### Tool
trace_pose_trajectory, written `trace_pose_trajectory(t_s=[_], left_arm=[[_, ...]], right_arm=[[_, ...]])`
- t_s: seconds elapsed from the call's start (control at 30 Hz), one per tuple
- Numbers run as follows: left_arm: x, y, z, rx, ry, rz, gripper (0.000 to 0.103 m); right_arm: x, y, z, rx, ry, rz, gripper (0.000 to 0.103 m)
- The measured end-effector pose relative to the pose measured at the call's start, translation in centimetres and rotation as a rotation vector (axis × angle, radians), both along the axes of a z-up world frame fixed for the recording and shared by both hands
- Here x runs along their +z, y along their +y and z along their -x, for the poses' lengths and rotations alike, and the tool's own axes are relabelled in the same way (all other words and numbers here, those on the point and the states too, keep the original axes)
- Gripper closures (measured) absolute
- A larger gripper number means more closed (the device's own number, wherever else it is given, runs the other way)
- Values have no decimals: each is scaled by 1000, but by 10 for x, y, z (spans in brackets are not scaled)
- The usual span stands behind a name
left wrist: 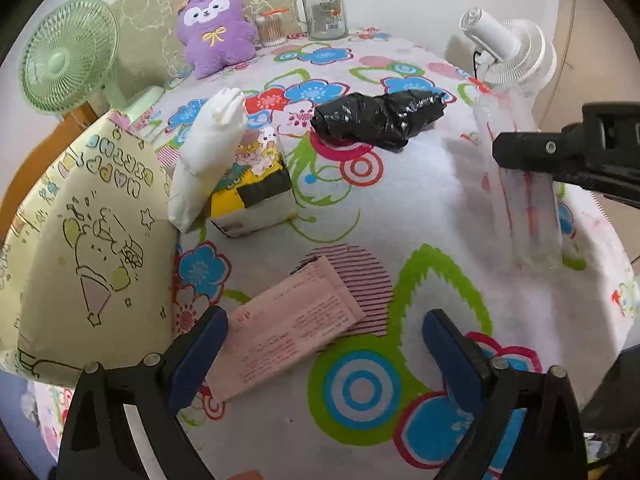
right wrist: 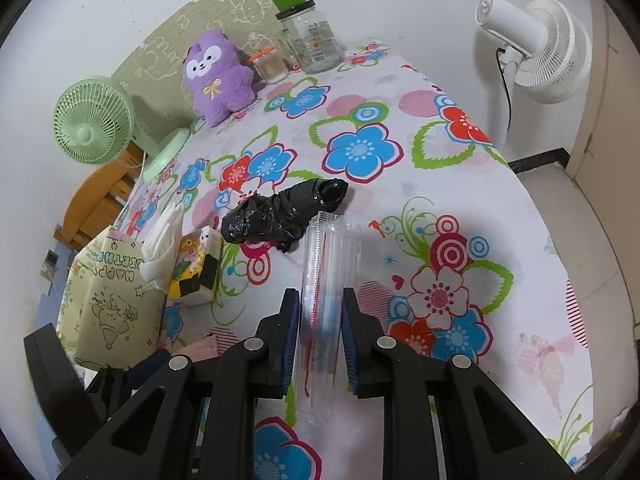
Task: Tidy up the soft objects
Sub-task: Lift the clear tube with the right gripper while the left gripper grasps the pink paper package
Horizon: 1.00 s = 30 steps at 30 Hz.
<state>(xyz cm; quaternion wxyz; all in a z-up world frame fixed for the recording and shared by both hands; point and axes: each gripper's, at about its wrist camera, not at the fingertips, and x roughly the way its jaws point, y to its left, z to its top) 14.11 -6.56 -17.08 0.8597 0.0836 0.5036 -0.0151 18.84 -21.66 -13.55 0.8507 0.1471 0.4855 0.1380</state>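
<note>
Right tongs [right wrist: 320, 328] pinched a clear plastic bag roll [right wrist: 326, 280], lifted off the flowered counter [right wrist: 460, 160], just in front of the black bag bundle [right wrist: 280, 216]. Left tongs [left wrist: 324, 352] stood spread above a pink packet [left wrist: 288, 324], not touching.

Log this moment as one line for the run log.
right gripper: shut on clear plastic roll | left gripper: open, above pink packet

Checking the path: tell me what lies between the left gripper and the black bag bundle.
In the left wrist view, only bare flowered cloth separates the left gripper from the black bag bundle.
</note>
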Motion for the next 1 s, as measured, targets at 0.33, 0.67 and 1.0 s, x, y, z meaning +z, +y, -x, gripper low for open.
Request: trace_pose_trajectory(t_s=[0.33, 0.67, 1.0], left_arm=[[0, 1, -7, 1, 29, -10, 0], [5, 3, -4, 2, 20, 37, 42], [20, 5, 2, -4, 8, 105, 87]], right_arm=[[6, -1, 1, -10, -16, -13, 80], [7, -6, 2, -27, -16, -32, 80], [10, 0, 3, -10, -28, -23, 80]])
